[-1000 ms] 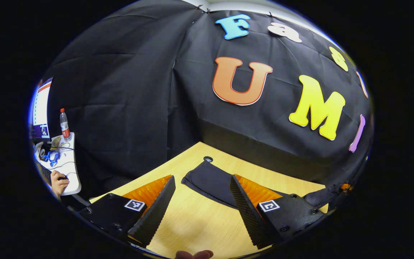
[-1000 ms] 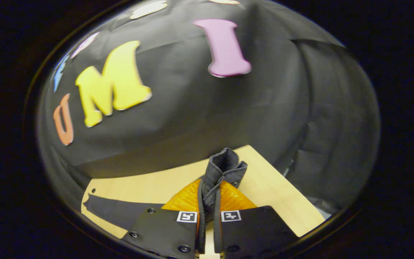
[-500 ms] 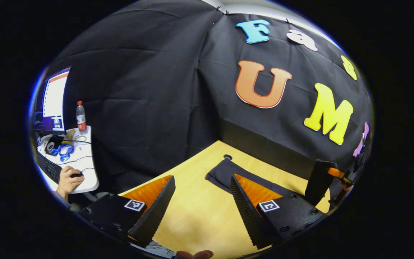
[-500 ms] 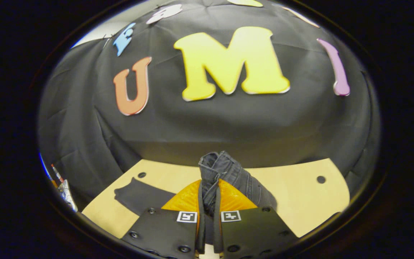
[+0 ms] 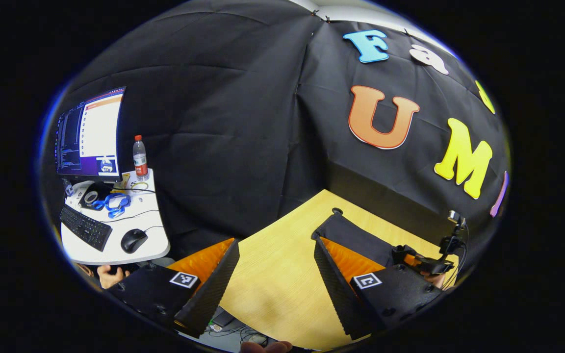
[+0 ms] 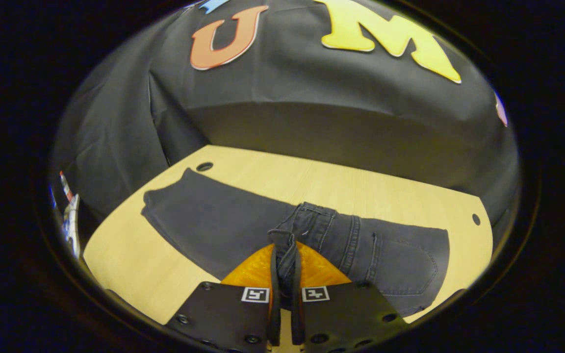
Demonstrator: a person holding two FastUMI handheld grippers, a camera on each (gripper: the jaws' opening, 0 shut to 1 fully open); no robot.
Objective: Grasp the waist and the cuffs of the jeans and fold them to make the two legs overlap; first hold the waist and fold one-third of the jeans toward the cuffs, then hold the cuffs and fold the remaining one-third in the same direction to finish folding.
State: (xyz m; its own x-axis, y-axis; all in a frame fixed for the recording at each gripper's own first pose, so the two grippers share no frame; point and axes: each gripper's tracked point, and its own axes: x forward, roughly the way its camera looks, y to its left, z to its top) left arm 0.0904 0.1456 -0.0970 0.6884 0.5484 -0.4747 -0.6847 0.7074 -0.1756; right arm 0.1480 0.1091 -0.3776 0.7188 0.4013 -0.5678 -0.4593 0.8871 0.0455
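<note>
A bunched fold of the jeans [image 6: 312,235] at the waist is pinched between both fingers of the right hand-held gripper [image 6: 283,274]. The left hand-held gripper [image 5: 275,274] is held spread and empty above the desk [image 5: 272,274]. Beyond the pinched waist, the legs are laid flat across the desk toward its far-left corner.

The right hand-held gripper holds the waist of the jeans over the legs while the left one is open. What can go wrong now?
1. The right hand-held gripper pinches only a bunched bit of the waist, so the fold may land skewed on the jeans.
2. The left hand-held gripper is open and holds nothing, so the cuffs could drag along the table.
</note>
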